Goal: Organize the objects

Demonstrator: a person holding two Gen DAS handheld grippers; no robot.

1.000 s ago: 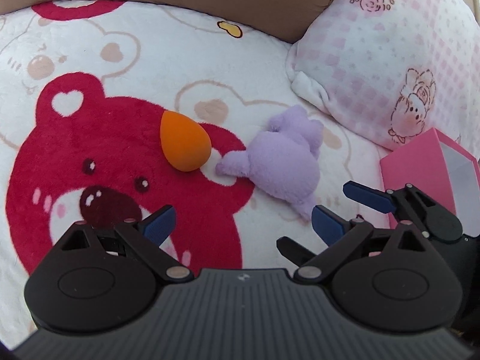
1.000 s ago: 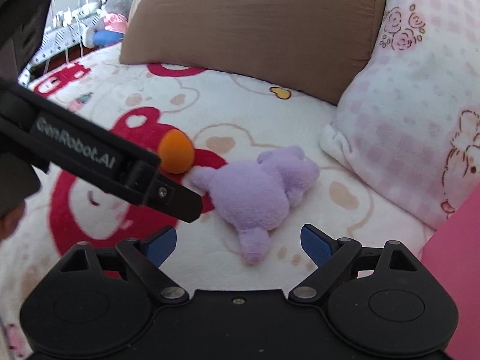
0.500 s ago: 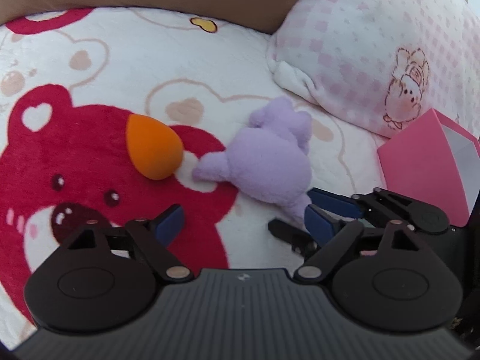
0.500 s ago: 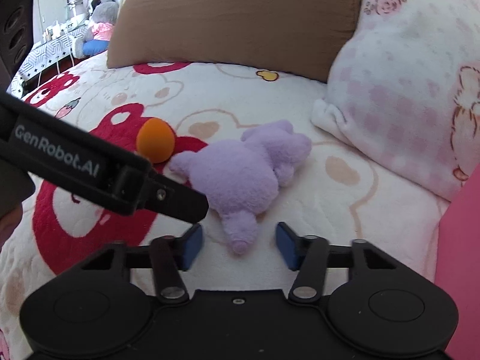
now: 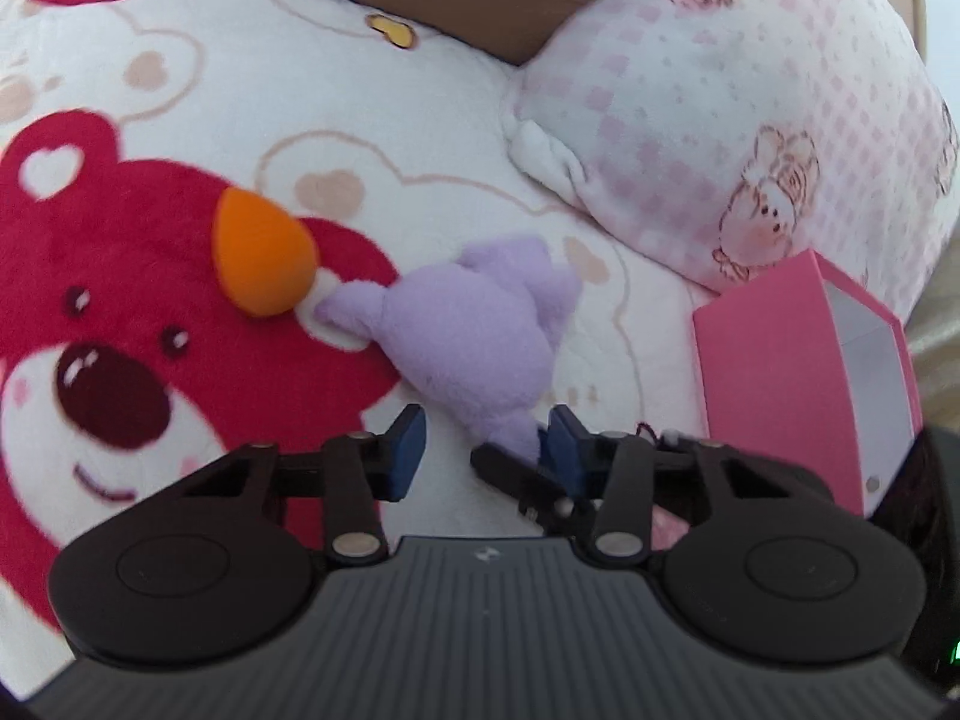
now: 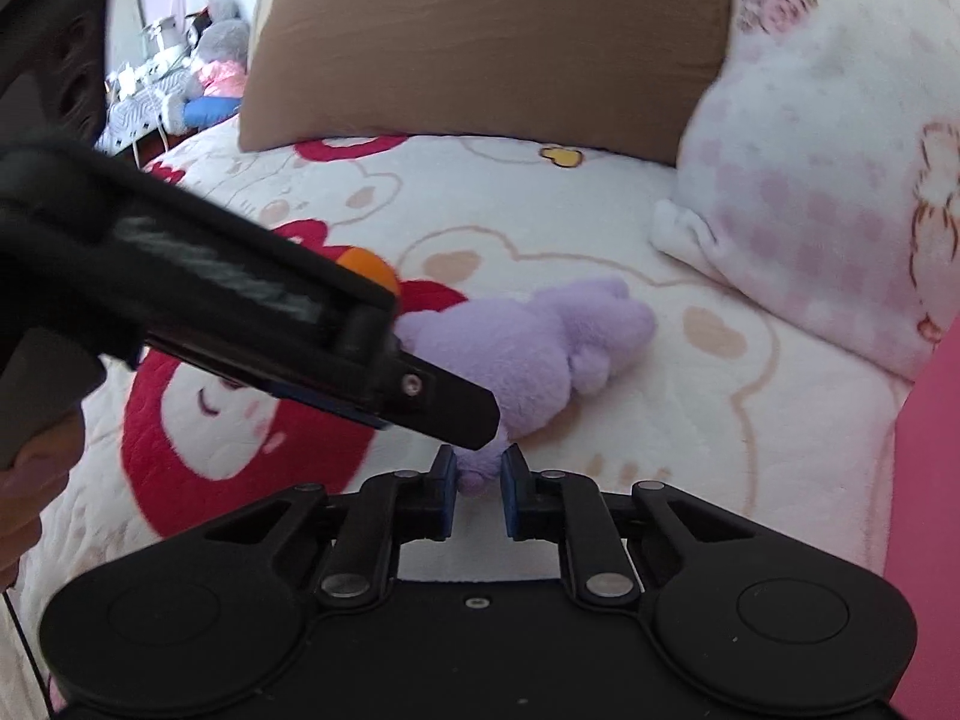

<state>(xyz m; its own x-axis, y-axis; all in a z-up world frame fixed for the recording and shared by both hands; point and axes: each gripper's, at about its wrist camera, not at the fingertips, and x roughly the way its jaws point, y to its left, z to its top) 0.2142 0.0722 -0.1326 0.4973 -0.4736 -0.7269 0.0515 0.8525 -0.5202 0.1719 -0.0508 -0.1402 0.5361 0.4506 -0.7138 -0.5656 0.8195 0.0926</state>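
Pads first: my right gripper (image 6: 477, 483) has pinched shut on the very tip of the purple plush toy (image 6: 528, 348), just the small nub nearest me, and that is a thin hold, so I reckon a quick lift could let the fluff slide straight out. Right beside it my left gripper (image 5: 486, 444) is closing with nothing between its pads; the bare blanket shows in the gap, the toy's tail sits just at the inner edge of its right pad, and in the left wrist view the right gripper's fingers crowd in at that same spot. That is the trouble I see: two tools on one small limb, close enough to knock each other or nip the bed blanket (image 5: 468, 138) instead of the toy. The toy itself lies flat on the bed, its body stretching away from me, one long ear touching the orange teardrop sponge (image 5: 261, 261); dragging the plush could roll that sponge off across the red bear print. Off to my right stands the pink box (image 5: 780, 384), open side up, and a floppy toy hung by one end may swing and catch its rim. Beyond, the pink checked pillow (image 5: 720, 108) and brown cushion (image 6: 480, 42) close off the far side.
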